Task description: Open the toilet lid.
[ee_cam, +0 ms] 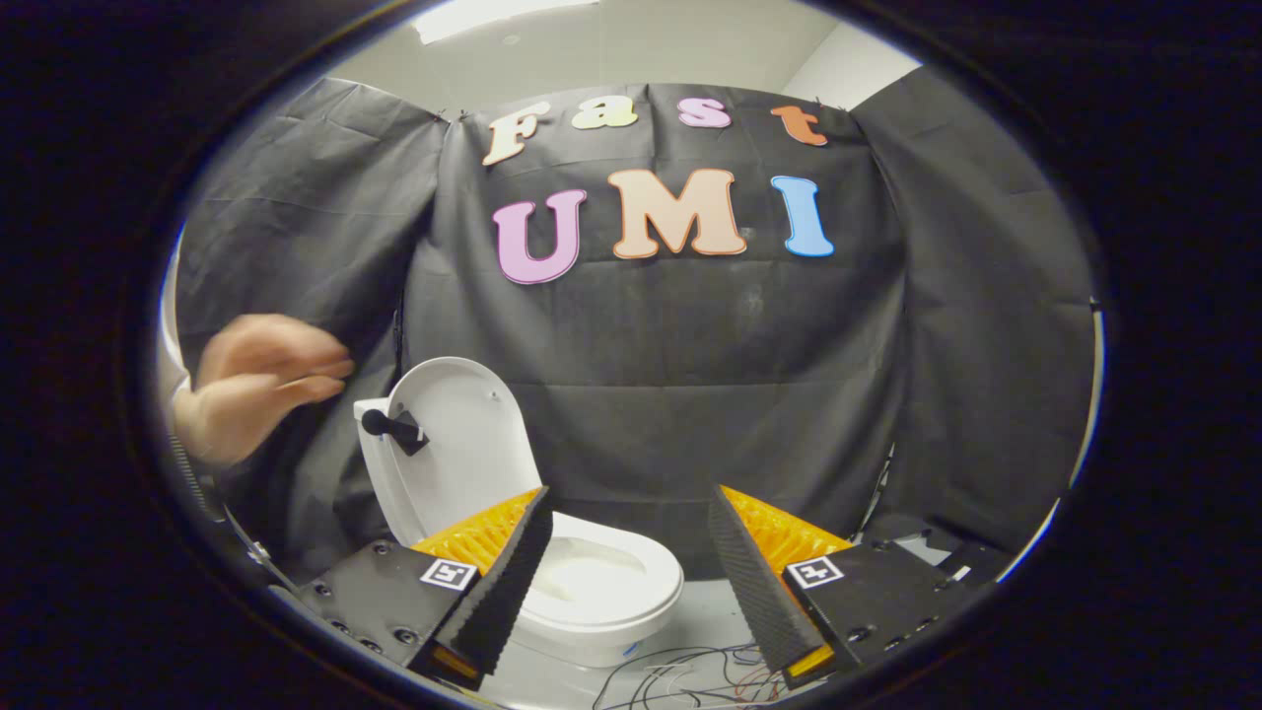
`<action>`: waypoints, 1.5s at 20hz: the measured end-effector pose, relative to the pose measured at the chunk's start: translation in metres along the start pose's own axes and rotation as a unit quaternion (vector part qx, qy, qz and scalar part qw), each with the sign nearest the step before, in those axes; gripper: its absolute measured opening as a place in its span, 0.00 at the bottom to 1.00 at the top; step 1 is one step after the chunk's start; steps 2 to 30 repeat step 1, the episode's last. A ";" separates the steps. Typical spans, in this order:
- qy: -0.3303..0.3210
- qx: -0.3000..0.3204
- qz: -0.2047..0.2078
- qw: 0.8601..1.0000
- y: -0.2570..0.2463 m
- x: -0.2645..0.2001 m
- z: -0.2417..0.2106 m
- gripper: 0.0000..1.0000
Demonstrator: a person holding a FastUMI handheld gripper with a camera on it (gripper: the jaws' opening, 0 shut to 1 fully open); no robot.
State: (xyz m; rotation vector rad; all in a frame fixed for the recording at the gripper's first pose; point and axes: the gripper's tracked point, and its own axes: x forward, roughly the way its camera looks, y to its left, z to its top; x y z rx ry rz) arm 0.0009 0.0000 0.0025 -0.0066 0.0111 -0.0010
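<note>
Toilet lid (458,444) already raised, standing near upright behind the bowl and leaning back toward the black cloth wall, with a small black knob handle (392,428) sticking out of its face. White toilet (601,592) open below it, seat ring and bowl exposed, standing on the pale floor (705,616) just ahead of the left finger and partly hidden by that finger's tip. Claw (631,572) spread wide, nothing between the fingers (508,572), both dark ribbed pads bare and clear of the lid and the bowl; held back from the toilet, which sits ahead and toward the left finger rather than centred in the gap. Loose thin wires (690,675) strewn on the floor beneath and between the fingers. A person's hand (256,385), blurred, hovering beyond the left finger and beside the lid's top edge, apart from it as far as can be told. Task judged essentially done from how the lid stands. Risks from here: lid tipping forward and dropping shut if it is not resting past its balance point, or if knocked by the nearby hand or by a careless swing of the left finger; wires snagging on a finger if the claw dips low toward the floor.
</note>
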 end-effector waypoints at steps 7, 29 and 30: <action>0.000 0.000 0.000 1.000 0.000 0.000 0.000 0.98; 0.000 0.000 0.000 1.000 0.000 0.000 0.000 0.98; 0.000 0.000 0.000 1.000 0.000 0.000 0.000 0.98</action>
